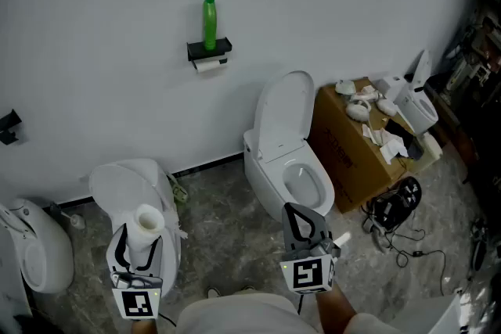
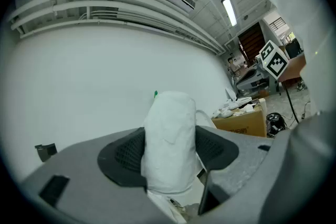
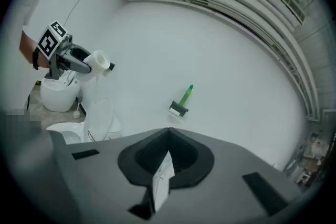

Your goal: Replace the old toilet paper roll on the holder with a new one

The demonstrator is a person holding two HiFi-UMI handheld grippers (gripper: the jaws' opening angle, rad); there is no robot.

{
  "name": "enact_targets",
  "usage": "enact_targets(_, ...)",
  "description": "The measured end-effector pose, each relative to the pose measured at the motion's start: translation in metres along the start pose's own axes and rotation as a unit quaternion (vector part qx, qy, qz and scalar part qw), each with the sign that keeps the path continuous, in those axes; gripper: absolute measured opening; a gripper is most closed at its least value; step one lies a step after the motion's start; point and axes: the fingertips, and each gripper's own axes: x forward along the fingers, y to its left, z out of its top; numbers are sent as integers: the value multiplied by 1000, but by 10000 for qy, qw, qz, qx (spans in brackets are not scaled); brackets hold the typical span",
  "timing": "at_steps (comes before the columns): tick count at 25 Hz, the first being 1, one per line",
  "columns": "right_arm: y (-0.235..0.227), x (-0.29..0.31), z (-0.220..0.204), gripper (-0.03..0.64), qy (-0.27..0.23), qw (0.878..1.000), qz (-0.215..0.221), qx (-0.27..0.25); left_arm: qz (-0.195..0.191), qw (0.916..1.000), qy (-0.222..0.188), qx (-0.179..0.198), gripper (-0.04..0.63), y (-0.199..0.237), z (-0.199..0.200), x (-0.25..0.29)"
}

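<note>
A black holder (image 1: 209,50) is fixed to the white wall, with a green bottle (image 1: 210,21) standing on it and a thin old roll (image 1: 208,66) hanging under it. The holder (image 3: 178,109) and bottle (image 3: 186,96) also show far ahead in the right gripper view. My left gripper (image 1: 138,250), low at the left, is shut on a full white toilet paper roll (image 1: 147,224); that roll (image 2: 170,134) stands upright between the dark pads (image 2: 123,157). At the bottom centre my right gripper (image 1: 307,224) is shut, pinching a white paper scrap (image 3: 161,178).
A white toilet (image 1: 286,149) with its lid up stands below the holder. To its right is a cardboard box (image 1: 348,160) with white parts on top. A second toilet (image 1: 125,188) is behind my left gripper. A black bag and cables (image 1: 394,203) lie on the floor.
</note>
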Motion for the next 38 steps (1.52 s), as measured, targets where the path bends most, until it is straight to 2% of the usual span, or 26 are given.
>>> enact_targets(10, -4, -2, -12, -2, 27, 9999, 131, 109, -54, 10000, -6, 21, 291, -14, 3, 8)
enact_targets(14, -10, -4, -8, 1, -189, 9998, 83, 57, -49, 10000, -10, -3, 291, -20, 6, 10)
enact_targets(16, -11, -6, -10, 91, -209, 9997, 115, 54, -34, 10000, 29, -33, 291, -23, 5, 9)
enact_targets(19, -16, -7, -14, 161, -200, 9997, 120, -107, -17, 10000, 21, -5, 291, -29, 6, 8)
enact_targets(23, -26, -7, -23, 205, -80, 9998, 149, -138, 41, 10000, 73, 42, 291, -35, 6, 6)
enact_targets(28, -33, -14, -38, 293, -203, 9993, 263, -155, 173, 9997, 139, 94, 291, -48, 5, 3)
enact_targets(31, -32, -16, -53, 322, -178, 9992, 358, -44, 213, 9997, 118, 86, 291, -54, 6, 3)
enact_targets(38, -25, 5, -65, 332, -28, 9982, 599, 20, 199, 9995, 215, 143, 291, -54, 5, 21)
